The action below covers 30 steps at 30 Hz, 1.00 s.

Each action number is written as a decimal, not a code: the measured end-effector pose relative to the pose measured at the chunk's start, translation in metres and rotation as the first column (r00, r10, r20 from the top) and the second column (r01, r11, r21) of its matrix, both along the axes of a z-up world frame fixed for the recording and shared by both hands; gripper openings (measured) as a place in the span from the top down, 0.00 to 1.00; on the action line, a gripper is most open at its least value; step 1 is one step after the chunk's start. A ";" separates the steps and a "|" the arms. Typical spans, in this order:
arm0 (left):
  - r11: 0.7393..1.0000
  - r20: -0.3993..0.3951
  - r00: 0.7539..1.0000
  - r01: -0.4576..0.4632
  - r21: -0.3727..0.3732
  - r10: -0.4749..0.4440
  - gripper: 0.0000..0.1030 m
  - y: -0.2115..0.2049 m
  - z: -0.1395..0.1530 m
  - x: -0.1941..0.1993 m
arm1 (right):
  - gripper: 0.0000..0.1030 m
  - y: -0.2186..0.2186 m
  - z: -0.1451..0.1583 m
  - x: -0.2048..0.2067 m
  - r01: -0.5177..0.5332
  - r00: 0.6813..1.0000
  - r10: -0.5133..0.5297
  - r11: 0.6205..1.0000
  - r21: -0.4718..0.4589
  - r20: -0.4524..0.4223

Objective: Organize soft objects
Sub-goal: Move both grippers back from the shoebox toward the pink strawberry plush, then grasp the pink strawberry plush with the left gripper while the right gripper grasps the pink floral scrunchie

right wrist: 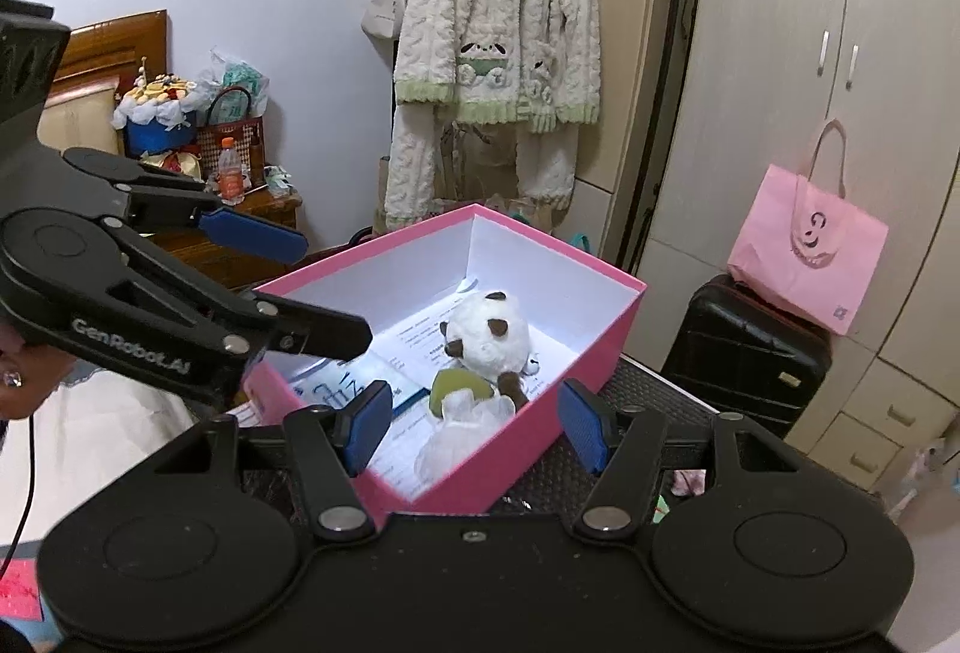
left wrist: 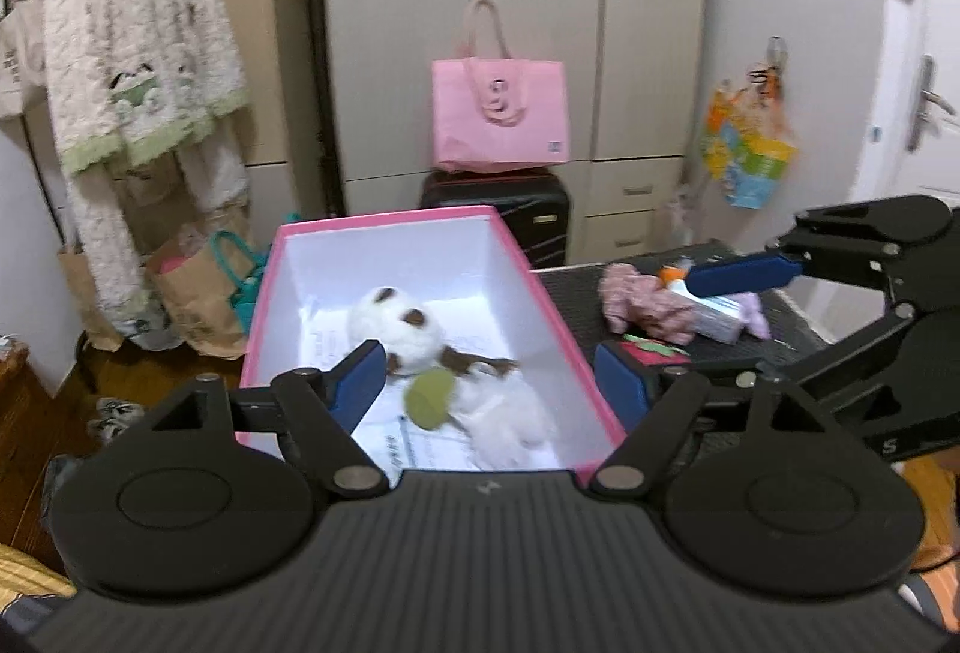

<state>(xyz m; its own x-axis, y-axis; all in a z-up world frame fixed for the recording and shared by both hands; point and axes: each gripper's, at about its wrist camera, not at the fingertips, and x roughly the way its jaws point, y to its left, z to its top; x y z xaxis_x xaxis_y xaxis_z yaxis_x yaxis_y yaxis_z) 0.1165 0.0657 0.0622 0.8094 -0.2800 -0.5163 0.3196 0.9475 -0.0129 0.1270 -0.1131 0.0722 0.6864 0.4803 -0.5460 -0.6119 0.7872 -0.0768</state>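
Note:
A pink box (left wrist: 384, 224) with a white inside stands on the black table (left wrist: 570, 293). In it a white plush toy (left wrist: 402, 323) with brown ears, a green bib and a white skirt lies on printed papers. My left gripper (left wrist: 492, 386) hovers open above the box's near end, with nothing between its pads. The right wrist view shows the same plush toy (right wrist: 486, 335) in the box (right wrist: 558, 246), with my right gripper (right wrist: 474, 425) open and empty above the box's near corner. The left gripper (right wrist: 312, 287) hangs open over the box's left wall. A floral pink cloth (left wrist: 636, 299) lies right of the box.
Beside the cloth are a white tube (left wrist: 711, 317), a lilac soft item (left wrist: 755, 316) and the right gripper (left wrist: 741, 323). A pink tote bag (left wrist: 498, 113) sits on a black suitcase (left wrist: 540, 227) before the wardrobe. Fluffy pyjamas (left wrist: 138, 53) hang left above paper bags (left wrist: 192, 305).

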 end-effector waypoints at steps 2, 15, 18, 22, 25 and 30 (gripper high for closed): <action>1.000 0.013 1.000 0.019 0.010 -0.019 0.24 -0.006 0.000 -0.011 | 0.34 -0.006 0.002 -0.013 -0.006 1.000 0.006 1.000 -0.004 0.010; 0.976 0.049 0.979 0.194 0.096 -0.199 0.19 -0.059 -0.009 -0.055 | 0.32 -0.072 -0.020 -0.069 0.060 0.998 -0.061 0.998 0.016 0.030; 0.967 0.001 0.969 0.248 0.062 -0.249 0.18 -0.074 -0.019 -0.050 | 0.32 -0.092 -0.032 -0.067 0.106 0.994 -0.106 0.994 0.026 0.004; 0.961 -0.030 0.963 0.271 0.057 -0.269 0.18 -0.099 -0.034 -0.040 | 0.32 -0.116 -0.053 -0.059 0.151 0.988 -0.149 0.988 0.039 -0.033; 0.959 -0.049 0.960 0.279 0.043 -0.277 0.18 -0.118 -0.043 -0.026 | 0.32 -0.129 -0.070 -0.047 0.163 0.985 -0.159 0.985 0.052 -0.070; 0.967 -0.090 0.963 0.256 0.014 -0.254 0.19 -0.144 -0.060 0.002 | 0.32 -0.147 -0.094 -0.027 0.159 0.985 -0.155 0.986 0.050 -0.079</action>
